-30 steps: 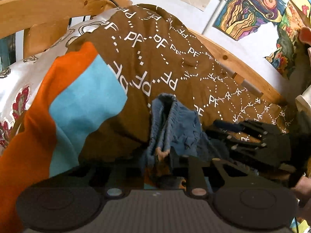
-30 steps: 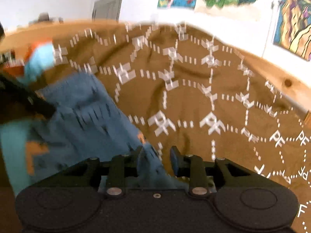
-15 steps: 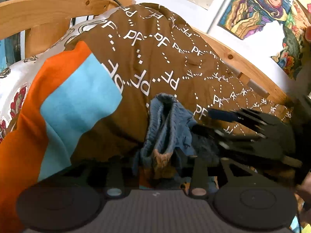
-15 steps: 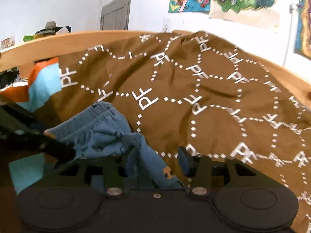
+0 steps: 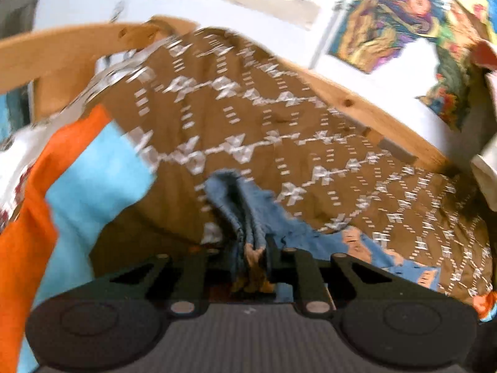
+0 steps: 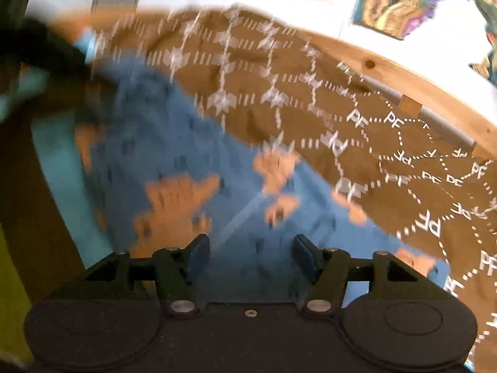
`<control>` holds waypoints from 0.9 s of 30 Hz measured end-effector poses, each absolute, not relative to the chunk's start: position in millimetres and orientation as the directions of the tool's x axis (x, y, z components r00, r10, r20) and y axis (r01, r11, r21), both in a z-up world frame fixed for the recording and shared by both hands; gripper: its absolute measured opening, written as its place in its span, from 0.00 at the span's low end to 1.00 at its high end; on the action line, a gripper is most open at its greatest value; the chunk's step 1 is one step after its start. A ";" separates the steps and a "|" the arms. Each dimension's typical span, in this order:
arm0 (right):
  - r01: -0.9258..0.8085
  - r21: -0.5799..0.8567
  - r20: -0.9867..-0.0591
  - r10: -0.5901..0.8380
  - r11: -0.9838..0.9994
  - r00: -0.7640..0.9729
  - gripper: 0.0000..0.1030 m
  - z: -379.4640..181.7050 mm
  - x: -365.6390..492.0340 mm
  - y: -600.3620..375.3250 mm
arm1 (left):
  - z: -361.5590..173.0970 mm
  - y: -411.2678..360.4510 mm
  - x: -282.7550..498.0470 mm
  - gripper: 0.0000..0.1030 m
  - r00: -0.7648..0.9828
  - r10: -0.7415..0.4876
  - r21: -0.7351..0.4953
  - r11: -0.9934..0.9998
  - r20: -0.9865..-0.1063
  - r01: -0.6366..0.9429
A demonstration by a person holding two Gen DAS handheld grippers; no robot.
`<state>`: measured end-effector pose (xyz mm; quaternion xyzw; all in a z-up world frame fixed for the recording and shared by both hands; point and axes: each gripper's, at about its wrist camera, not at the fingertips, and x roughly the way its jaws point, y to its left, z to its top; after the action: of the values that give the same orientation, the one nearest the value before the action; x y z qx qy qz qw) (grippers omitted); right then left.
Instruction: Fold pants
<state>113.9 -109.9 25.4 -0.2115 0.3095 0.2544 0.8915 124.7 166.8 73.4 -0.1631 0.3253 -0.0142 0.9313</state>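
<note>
The pants are small blue ones with orange figures. In the left wrist view my left gripper (image 5: 248, 248) is shut on a bunched edge of the pants (image 5: 248, 205), and the rest trails off to the right over the brown bedspread. In the right wrist view the pants (image 6: 192, 168) lie spread out on the bed. My right gripper (image 6: 251, 253) is open, its fingers (image 6: 198, 253) wide apart just above the cloth and holding nothing. Both views are motion-blurred.
A brown bedspread (image 6: 388, 155) with a white "PF" pattern covers the bed. It has an orange and light blue panel (image 5: 77, 192) at the left. A wooden bed rail (image 5: 357, 105) runs behind, below a white wall with colourful pictures (image 5: 388, 21).
My right gripper has let go of the pants and opened wide, and it has left the left wrist view. The pants now lie more spread out. My left gripper still holds its edge.
</note>
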 end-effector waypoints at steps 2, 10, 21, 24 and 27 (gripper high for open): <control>-0.584 -0.225 -0.651 0.325 0.780 0.686 0.60 15.9 109.1 -112.4 | 83.2 152.9 124.6 0.17 0.801 -0.145 -0.292 0.956 -0.581 -0.039; -0.565 -0.066 -0.587 0.426 0.822 0.688 0.65 50.5 125.6 -161.6 | 111.5 83.2 114.1 0.17 0.825 -0.223 -0.155 0.974 -0.519 0.166; -0.493 0.048 -0.581 0.426 0.869 0.694 0.65 91.0 156.4 -239.6 | 107.1 -36.9 107.7 0.17 0.751 -0.370 -0.033 0.906 -0.547 0.422; -0.460 0.065 -0.586 0.407 0.885 0.700 0.66 92.8 156.8 -260.4 | 91.9 -68.1 107.8 0.17 0.723 -0.395 -0.014 0.882 -0.567 0.471; -0.401 0.116 -0.606 0.385 0.909 0.696 0.69 88.3 160.5 -283.8 | 63.6 -99.4 112.1 0.20 0.684 -0.405 0.014 0.855 -0.607 0.519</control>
<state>160.5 -283.8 88.3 -0.0129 0.3262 0.2134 0.9208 112.1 -99.4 63.6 0.0929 0.3069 -0.2530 0.9128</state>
